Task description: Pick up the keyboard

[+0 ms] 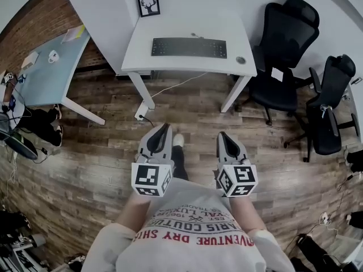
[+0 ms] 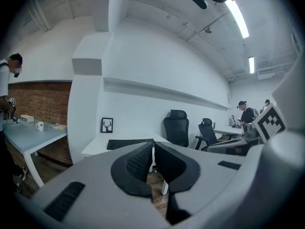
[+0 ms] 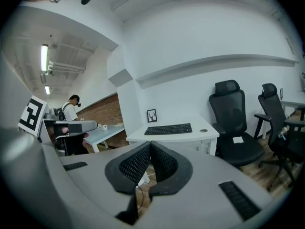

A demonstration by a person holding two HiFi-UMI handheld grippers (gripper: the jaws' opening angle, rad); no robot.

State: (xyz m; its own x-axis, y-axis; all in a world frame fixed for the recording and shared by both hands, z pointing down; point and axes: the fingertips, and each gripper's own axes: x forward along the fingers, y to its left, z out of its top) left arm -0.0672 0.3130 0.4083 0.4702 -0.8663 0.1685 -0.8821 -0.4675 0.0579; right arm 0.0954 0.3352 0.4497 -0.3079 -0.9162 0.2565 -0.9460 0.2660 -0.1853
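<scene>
A black keyboard (image 1: 189, 47) lies flat on a white desk (image 1: 142, 50) against the far wall. It also shows in the left gripper view, keyboard (image 2: 128, 143), and in the right gripper view, keyboard (image 3: 167, 129). My left gripper (image 1: 165, 128) and right gripper (image 1: 222, 136) hang over the wooden floor, well short of the desk. Both are shut with nothing between their pads. In its own view the left gripper (image 2: 153, 147) points at the desk, as does the right gripper (image 3: 150, 145).
A framed deer picture (image 1: 148, 4) leans at the desk's back edge and a small round object (image 1: 241, 60) sits at its right end. Two black office chairs (image 1: 283, 44) stand right of the desk. A pale blue table (image 1: 48, 72) with a mug stands left. A cable runs under the desk.
</scene>
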